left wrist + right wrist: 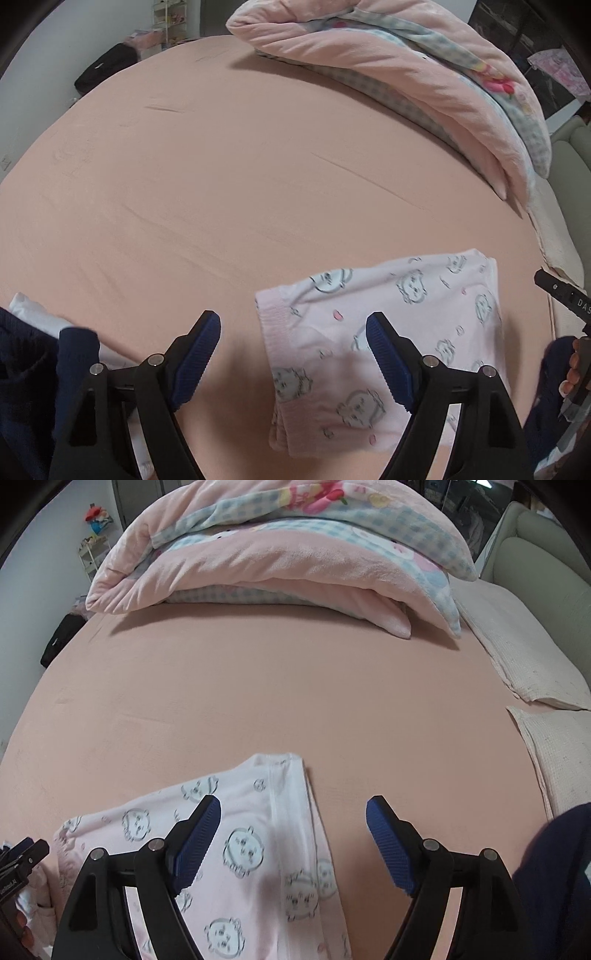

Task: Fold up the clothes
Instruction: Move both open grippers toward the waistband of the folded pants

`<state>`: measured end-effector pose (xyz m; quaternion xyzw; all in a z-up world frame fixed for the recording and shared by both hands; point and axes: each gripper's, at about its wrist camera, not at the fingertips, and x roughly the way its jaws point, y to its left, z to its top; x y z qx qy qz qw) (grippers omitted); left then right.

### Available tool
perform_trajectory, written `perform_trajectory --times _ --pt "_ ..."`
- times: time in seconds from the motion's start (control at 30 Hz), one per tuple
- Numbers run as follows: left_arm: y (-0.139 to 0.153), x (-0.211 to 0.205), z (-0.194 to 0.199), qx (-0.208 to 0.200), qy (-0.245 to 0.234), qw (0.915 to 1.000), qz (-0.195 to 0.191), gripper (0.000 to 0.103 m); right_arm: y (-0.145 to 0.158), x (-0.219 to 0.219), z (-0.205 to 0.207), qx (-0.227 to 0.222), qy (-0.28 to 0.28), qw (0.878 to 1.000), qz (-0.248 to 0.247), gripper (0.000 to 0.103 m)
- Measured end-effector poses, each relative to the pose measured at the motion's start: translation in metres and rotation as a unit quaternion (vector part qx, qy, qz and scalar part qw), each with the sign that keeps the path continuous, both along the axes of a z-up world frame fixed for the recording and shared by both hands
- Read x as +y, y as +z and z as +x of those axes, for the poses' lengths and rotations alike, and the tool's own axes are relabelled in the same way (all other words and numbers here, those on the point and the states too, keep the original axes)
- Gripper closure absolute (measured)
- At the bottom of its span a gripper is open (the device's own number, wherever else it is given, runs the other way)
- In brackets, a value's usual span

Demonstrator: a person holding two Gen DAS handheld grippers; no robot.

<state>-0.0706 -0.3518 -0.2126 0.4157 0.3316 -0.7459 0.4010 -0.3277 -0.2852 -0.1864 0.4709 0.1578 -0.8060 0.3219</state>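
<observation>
Folded pink pajama garment [384, 332] lies flat on the bed [221, 184], lower frame; left gripper [293, 328] and right gripper [293, 812] hover, jaws spread, likely ready to grasp.

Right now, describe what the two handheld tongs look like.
Both match: the left tongs and right tongs have black plastic arms in angular, cut-out frames with silver pivot pins. Each finger ends in a ribbed blue pad. The right tongs' body carries white lettering, only partly legible. No cables show.
</observation>
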Motion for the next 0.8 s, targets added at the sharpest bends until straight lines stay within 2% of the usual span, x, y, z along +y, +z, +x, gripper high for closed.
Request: perform_trajectory --times 0.47,0.67,0.8 --pt "0.017 0.038 0.008 -0.006 -0.045 0.999 -0.003 0.022 0.019 0.035 0.046 0.0 0.0 1.0 0.013 0.022" --pt "0.019 0.064 0.016 -0.017 -0.068 0.9974 -0.014 0.022 0.009 0.063 0.062 -0.027 -0.023 0.999 0.011 0.022" --pt "0.01 0.081 0.02 -0.028 -0.089 0.9956 -0.006 0.022 -0.002 0.086 0.077 -0.044 -0.044 0.998 0.011 0.022"
